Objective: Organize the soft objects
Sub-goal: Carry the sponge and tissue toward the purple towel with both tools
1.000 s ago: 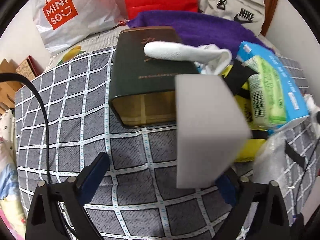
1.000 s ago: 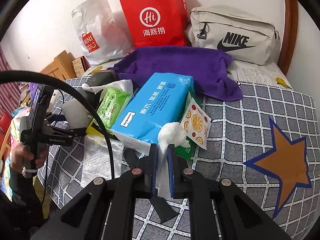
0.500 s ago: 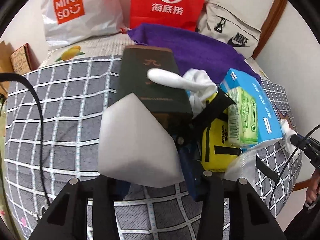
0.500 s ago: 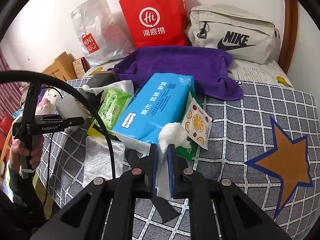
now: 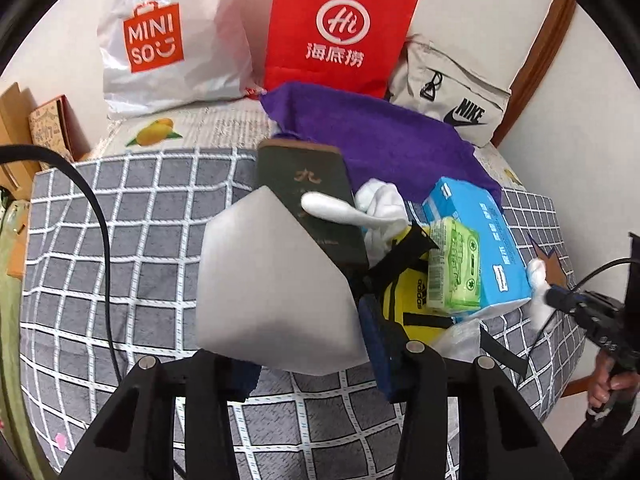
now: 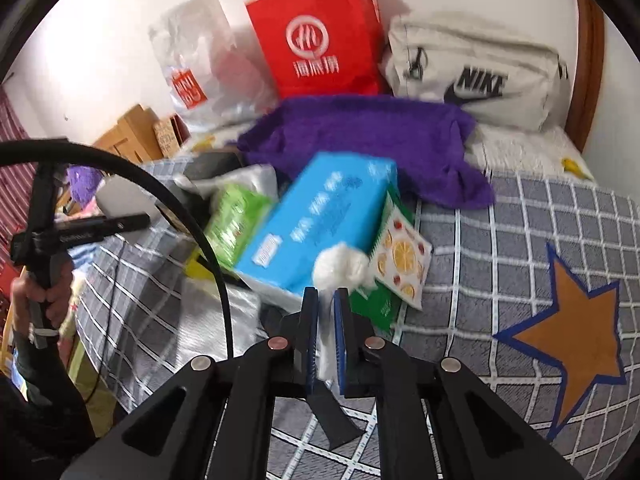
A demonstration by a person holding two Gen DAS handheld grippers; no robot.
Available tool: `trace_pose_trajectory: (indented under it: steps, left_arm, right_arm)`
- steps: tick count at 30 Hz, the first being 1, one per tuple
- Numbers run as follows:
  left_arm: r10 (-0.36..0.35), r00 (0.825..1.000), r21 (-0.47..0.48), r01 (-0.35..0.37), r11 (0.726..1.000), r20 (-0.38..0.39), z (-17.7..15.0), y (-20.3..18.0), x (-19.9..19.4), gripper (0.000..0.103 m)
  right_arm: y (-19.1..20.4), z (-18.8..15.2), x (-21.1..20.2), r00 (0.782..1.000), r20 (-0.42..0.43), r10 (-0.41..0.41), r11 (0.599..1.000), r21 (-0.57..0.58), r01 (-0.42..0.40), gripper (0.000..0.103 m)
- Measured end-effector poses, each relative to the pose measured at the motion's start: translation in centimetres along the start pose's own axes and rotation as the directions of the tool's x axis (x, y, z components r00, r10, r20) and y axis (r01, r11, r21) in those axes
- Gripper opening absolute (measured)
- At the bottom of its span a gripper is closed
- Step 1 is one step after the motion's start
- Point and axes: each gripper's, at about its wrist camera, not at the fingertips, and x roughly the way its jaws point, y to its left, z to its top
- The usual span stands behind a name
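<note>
Since a second ago, the left gripper (image 5: 308, 344) has clamped onto the white foam block (image 5: 272, 288) and is lifting it off the checked blanket (image 5: 100, 264); its blue pads are pinching the block's base, with the dark green book (image 5: 308, 188) at one o'clock behind it. Meanwhile the right gripper (image 6: 326, 332) is keeping its jaws pressed together on a white cotton wad (image 6: 340, 268), just below the blue tissue pack (image 6: 320, 220), with the purple towel (image 6: 360, 140) at twelve o'clock.
</note>
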Motion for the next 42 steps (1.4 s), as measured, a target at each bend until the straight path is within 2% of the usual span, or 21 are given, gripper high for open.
trace_pose_trajectory:
  steps: [4,7,8,9,11,12,14,19,24,32,42]
  left_arm:
    - [-0.004,1.0,0.001,0.004,1.0,-0.024,-0.3,-0.1,0.6,0.042]
    - [-0.007,1.0,0.004,0.007,1.0,-0.027,-0.4,-0.2,0.6,0.042]
    - [-0.007,1.0,0.004,0.008,1.0,-0.026,-0.4,-0.2,0.6,0.042]
    - [-0.01,1.0,0.002,0.01,1.0,-0.024,-0.4,-0.1,0.5,0.042]
    - [-0.012,1.0,-0.001,0.012,1.0,-0.025,-0.5,0.0,0.5,0.042]
    - [-0.01,1.0,-0.002,0.01,1.0,-0.026,-0.4,0.0,0.5,0.042]
    - [-0.009,1.0,-0.003,0.009,1.0,-0.024,-0.5,0.1,0.5,0.042]
    - [-0.011,1.0,0.001,0.011,1.0,-0.022,-0.2,0.0,0.5,0.042]
    - [0.006,1.0,0.018,-0.006,1.0,-0.002,1.1,-0.1,-0.4,0.042]
    - [0.058,0.997,0.039,-0.06,0.997,0.059,5.3,0.1,-2.0,0.042]
    - [0.058,0.993,0.086,-0.066,0.994,0.099,11.5,-1.3,-0.6,0.042]
  right_arm:
    - [-0.9,-0.7,1.6,0.999,-0.032,0.035,0.998,0.045,-0.034,0.016]
    - [-0.9,-0.9,2.4,0.999,-0.048,0.021,0.999,0.046,-0.019,0.035]
    - [-0.9,-0.9,2.6,0.999,-0.044,0.018,0.999,0.047,-0.016,0.036]
    - [-1.0,-0.9,2.7,0.999,-0.042,0.033,0.998,0.051,-0.03,0.035]
    - [-1.1,-0.9,2.9,0.996,-0.044,0.075,0.995,0.062,-0.073,0.013]
    - [-1.0,-0.9,2.8,0.995,-0.047,0.09,0.994,0.065,-0.087,0.012]
    - [-0.6,-0.9,1.9,0.998,-0.027,0.064,0.997,0.033,-0.063,0.009]
    - [-0.3,-0.2,-0.4,0.998,0.027,0.056,0.998,0.014,-0.056,0.009]
    - [-0.3,2.1,-1.8,0.996,0.082,0.041,0.999,-0.019,-0.039,0.009]
    - [-1.0,7.5,-1.7,0.989,0.15,-0.016,1.0,-0.022,0.019,0.009]
    - [-2.9,14.2,0.4,0.981,0.183,-0.063,0.995,-0.066,0.076,0.009]
